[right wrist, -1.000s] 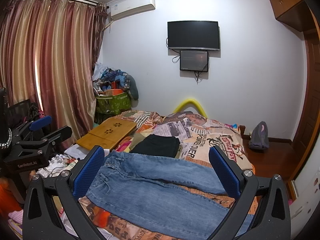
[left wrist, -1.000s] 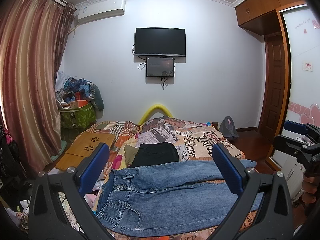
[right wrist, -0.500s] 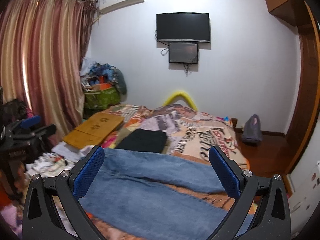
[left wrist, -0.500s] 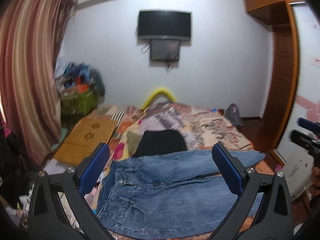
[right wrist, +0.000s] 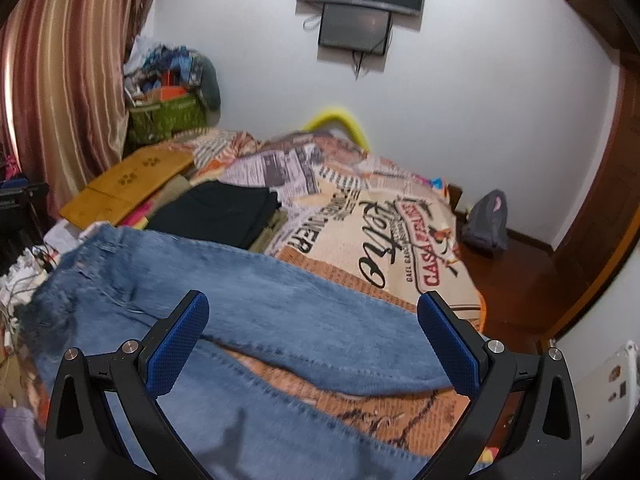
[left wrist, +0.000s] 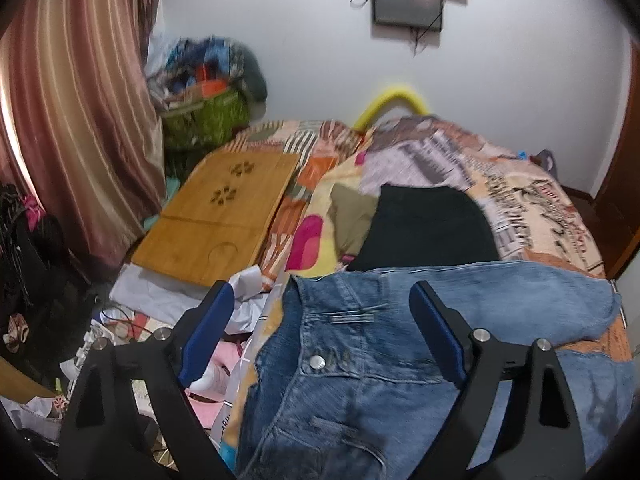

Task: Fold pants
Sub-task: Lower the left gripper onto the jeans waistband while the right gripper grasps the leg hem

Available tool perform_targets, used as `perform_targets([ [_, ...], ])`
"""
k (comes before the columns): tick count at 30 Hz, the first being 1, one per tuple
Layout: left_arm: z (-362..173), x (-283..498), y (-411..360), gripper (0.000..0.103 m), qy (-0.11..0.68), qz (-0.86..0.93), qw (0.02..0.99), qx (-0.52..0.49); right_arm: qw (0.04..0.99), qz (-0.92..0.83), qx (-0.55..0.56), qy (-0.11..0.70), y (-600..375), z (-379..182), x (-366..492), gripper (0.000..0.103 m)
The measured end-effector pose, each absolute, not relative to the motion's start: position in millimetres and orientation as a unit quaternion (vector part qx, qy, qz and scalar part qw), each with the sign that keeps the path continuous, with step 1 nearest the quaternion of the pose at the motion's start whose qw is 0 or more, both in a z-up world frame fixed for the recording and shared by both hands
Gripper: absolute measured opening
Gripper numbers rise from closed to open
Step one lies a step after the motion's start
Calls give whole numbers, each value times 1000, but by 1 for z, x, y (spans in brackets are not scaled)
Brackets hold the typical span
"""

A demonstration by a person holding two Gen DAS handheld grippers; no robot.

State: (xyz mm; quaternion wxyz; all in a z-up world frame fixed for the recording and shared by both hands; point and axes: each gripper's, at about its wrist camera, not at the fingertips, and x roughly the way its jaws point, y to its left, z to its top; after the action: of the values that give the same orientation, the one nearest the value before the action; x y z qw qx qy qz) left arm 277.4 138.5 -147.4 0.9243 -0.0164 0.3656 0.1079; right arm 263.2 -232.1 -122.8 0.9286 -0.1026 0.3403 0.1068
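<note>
Blue jeans (left wrist: pixel 360 364) lie spread flat across the near end of the bed, waistband at the left. My left gripper (left wrist: pixel 320 308) hovers over the waistband with its jaws closing; the denim lies below them and the blue pads do not press on it. In the right wrist view both legs of the jeans (right wrist: pixel 280 312) run to the right with a strip of bedspread showing between them. My right gripper (right wrist: pixel 312 320) stands open above the upper leg, nothing pinched between its pads.
A folded black garment (left wrist: pixel 424 228) lies on the printed bedspread (right wrist: pixel 380 216) beyond the jeans. A wooden lap tray (left wrist: pixel 216 212) rests at the bed's left side. Clutter (left wrist: pixel 132 332) fills the floor at left, a grey bag (right wrist: pixel 486 220) sits at right.
Both grippers have dropped and tilted down toward the jeans, which now fill the lower part of each view. The left jaws stand a little narrower than before.
</note>
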Motion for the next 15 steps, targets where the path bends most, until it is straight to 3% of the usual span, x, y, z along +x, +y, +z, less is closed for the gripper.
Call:
perform_targets([
  [15, -266, 394, 187, 76, 504, 122, 854, -35, 880, 151, -128, 432, -218, -207, 377, 96],
])
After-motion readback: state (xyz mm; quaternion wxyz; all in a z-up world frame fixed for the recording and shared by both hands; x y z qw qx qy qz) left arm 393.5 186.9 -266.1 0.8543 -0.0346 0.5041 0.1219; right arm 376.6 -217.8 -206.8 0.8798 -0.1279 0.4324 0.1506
